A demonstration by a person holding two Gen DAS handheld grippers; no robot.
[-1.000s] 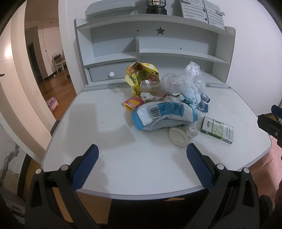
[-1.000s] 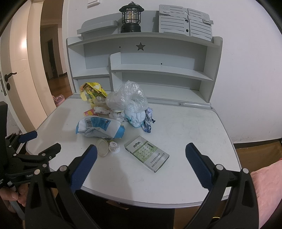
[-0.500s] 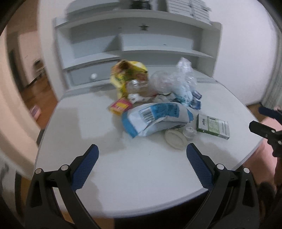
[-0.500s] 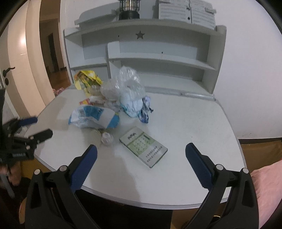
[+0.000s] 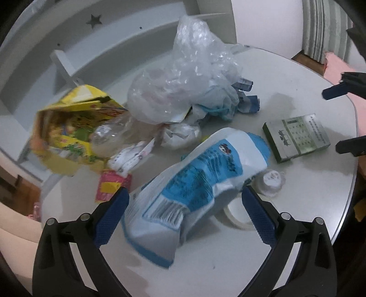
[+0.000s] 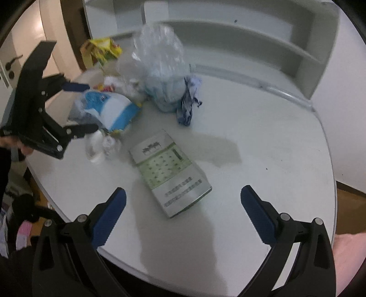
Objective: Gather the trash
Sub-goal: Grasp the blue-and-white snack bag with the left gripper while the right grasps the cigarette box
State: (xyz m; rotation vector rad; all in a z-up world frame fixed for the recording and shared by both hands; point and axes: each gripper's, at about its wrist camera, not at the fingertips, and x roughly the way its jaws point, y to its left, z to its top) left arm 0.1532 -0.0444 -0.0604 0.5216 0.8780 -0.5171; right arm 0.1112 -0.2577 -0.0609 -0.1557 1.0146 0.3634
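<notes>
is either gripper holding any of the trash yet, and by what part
Nothing is held. The left gripper is open, its fingers straddling the blue-and-white bag. The right gripper is open above the green box.

A white rounded worktop (image 6: 274,160) carries everything. Behind it stands a grey shelf unit (image 6: 251,34) (a star cutout (image 5: 95,20) marks its upper board). A door (image 6: 13,45) shows far left.

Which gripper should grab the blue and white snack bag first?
Left. The left gripper is open with the blue and white snack bag already between its fingers. The right gripper is open too, but it faces the green and white box, with the bag farther off.
</notes>
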